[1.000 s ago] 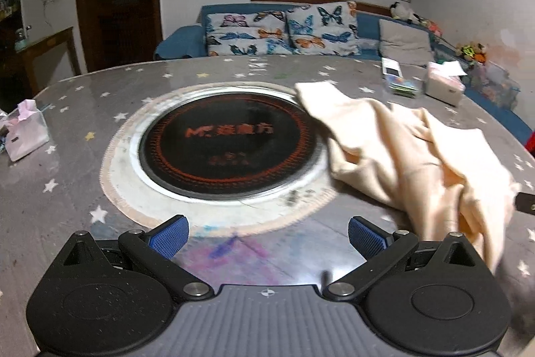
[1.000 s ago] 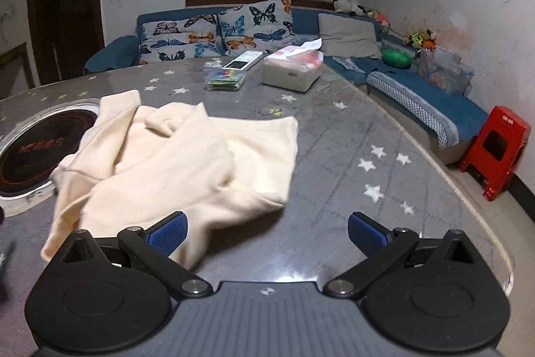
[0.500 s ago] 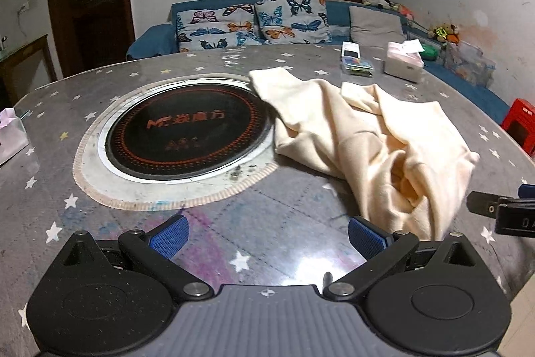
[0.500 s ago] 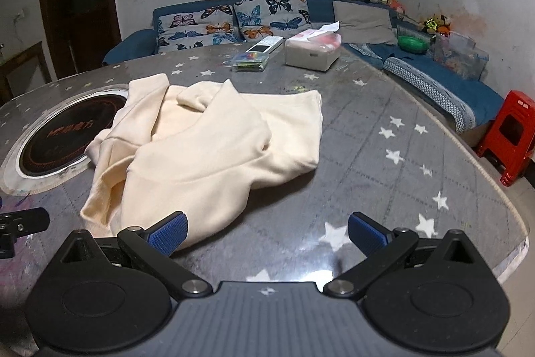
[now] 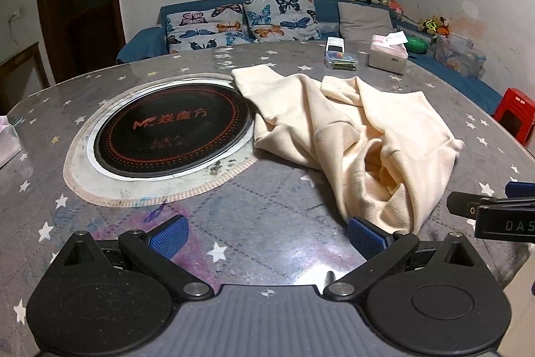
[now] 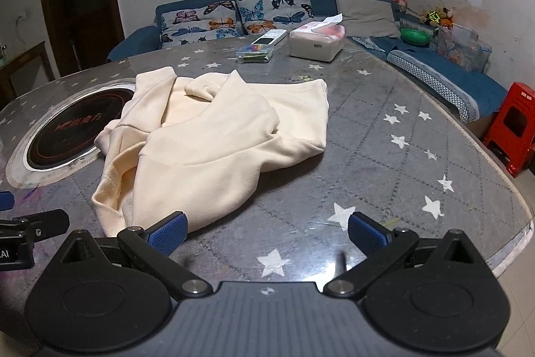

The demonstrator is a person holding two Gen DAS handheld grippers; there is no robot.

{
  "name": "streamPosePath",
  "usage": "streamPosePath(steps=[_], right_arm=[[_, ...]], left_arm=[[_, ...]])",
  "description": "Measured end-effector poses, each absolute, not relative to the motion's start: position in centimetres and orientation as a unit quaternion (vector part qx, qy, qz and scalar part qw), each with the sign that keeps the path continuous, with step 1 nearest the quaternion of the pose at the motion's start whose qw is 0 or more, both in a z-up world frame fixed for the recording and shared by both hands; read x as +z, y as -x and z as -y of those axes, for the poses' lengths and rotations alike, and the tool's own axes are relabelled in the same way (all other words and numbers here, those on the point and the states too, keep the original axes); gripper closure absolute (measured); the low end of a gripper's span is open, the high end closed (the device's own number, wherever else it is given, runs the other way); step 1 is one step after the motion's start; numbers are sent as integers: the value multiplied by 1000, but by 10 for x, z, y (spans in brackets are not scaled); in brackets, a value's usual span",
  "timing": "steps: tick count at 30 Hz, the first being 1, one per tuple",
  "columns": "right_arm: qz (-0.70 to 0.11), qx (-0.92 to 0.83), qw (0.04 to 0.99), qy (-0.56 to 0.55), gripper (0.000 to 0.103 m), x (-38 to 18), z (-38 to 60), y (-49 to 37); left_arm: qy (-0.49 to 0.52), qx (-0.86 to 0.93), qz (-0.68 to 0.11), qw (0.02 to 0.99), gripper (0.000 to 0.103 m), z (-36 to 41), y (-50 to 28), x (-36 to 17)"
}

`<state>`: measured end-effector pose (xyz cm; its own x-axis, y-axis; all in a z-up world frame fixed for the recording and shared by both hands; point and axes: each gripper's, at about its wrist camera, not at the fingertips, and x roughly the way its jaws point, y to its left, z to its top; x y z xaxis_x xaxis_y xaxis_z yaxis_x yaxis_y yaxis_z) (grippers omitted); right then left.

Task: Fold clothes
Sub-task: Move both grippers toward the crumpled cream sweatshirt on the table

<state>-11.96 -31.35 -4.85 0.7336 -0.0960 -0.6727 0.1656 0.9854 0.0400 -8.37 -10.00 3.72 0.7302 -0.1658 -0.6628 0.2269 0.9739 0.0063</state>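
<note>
Two matching black grippers with blue finger pads.

Left gripper and right gripper share one build: a ribbed grey centre plate with a small crosshair mark behind the fingers, round black discs on either side, black link arms on silver pivot screws, and blue textured pads at the tips. White lettering marks each gripper's side.

Home living room: sofa with butterfly cushions, round dining table.

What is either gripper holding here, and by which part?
Nothing: the left gripper and right gripper are open, short of the cream garment.
</note>
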Motion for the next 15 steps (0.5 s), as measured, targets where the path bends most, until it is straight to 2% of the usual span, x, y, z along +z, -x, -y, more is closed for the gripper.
streamPosePath(steps=[15], right_arm=[[-359,-69,929,-49,0,-49,310,120]], left_arm=[[-49,-114,-353,928,0,106,85,36]])
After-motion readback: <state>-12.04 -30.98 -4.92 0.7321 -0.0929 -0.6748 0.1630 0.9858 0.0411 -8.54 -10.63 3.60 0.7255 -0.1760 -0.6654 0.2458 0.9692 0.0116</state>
